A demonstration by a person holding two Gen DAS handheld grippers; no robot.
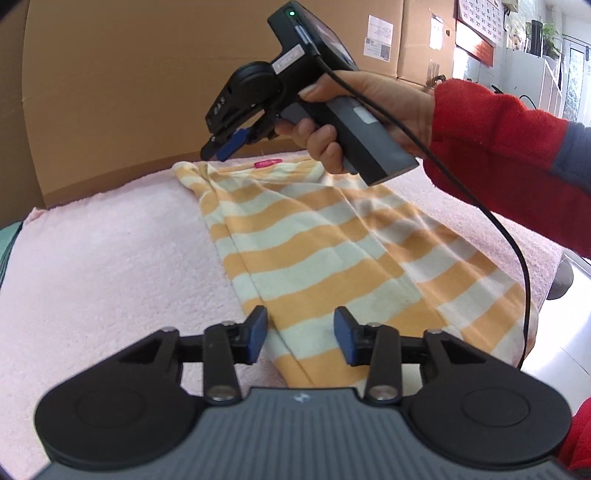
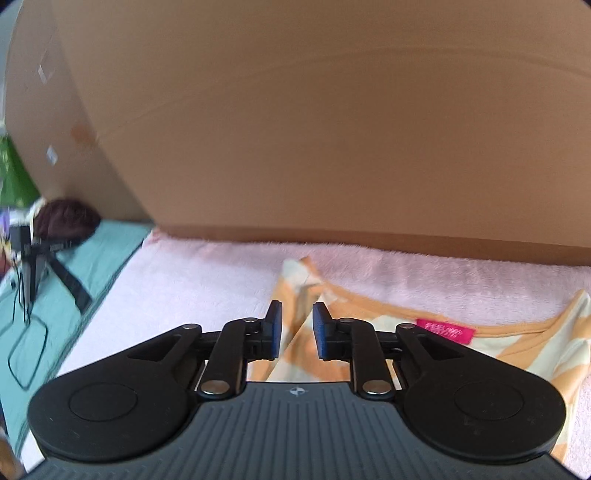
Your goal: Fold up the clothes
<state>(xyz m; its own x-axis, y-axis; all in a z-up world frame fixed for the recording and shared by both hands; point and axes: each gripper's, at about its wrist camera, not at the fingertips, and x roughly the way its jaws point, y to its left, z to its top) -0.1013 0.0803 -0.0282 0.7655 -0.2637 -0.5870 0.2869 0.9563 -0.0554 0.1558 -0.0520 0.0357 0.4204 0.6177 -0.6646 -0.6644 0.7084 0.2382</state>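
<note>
The orange-and-cream striped cotton top (image 1: 325, 251) lies on the pink fleece blanket (image 1: 110, 266), one side already folded inward; left gripper (image 1: 300, 338) over its hem and right gripper (image 2: 297, 330) above its collar both gape empty; further folds remain.

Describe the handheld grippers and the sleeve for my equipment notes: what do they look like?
Each gripper is black with two round discs, a ribbed grey body and blue-padded fingers. The left gripper and the right gripper match. Seen from the left wrist, the right gripper has a grey pistol handle, a green light, white stickers and a black cable. The person's sleeve is fuzzy red.
</note>
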